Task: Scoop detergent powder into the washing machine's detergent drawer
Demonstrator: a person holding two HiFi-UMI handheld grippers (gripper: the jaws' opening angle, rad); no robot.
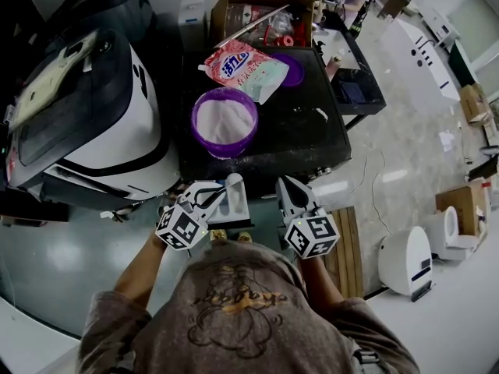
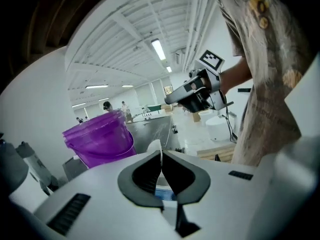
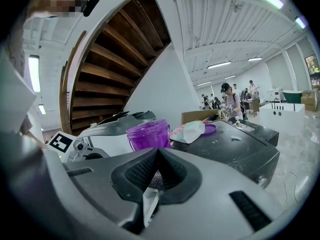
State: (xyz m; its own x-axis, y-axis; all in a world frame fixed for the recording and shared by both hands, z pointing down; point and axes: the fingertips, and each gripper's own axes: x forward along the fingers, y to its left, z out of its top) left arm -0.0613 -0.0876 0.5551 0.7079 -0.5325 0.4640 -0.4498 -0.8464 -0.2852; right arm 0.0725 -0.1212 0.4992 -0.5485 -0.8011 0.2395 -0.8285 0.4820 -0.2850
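Note:
A purple tub [image 1: 224,121] of white detergent powder stands on the black table [image 1: 312,131], with the detergent bag [image 1: 245,67] lying behind it. The washing machine [image 1: 86,115] is to the table's left; I cannot make out its drawer. Both grippers hover at the table's near edge, short of the tub. My left gripper [image 1: 224,193] is shut on a thin white scoop [image 2: 158,149], which stands up between the pads. The right gripper [image 1: 287,189] is shut with nothing in it, its pads meeting at the tips. From the right gripper view the tub [image 3: 148,134] lies straight ahead.
A purple lid [image 1: 292,68] lies beside the bag, and an open cardboard box [image 1: 265,10] of items stands at the table's back. Powder is spilled on the tabletop. A white appliance [image 1: 405,259] and wooden pallet [image 1: 351,244] sit on the floor at the right. People stand far behind.

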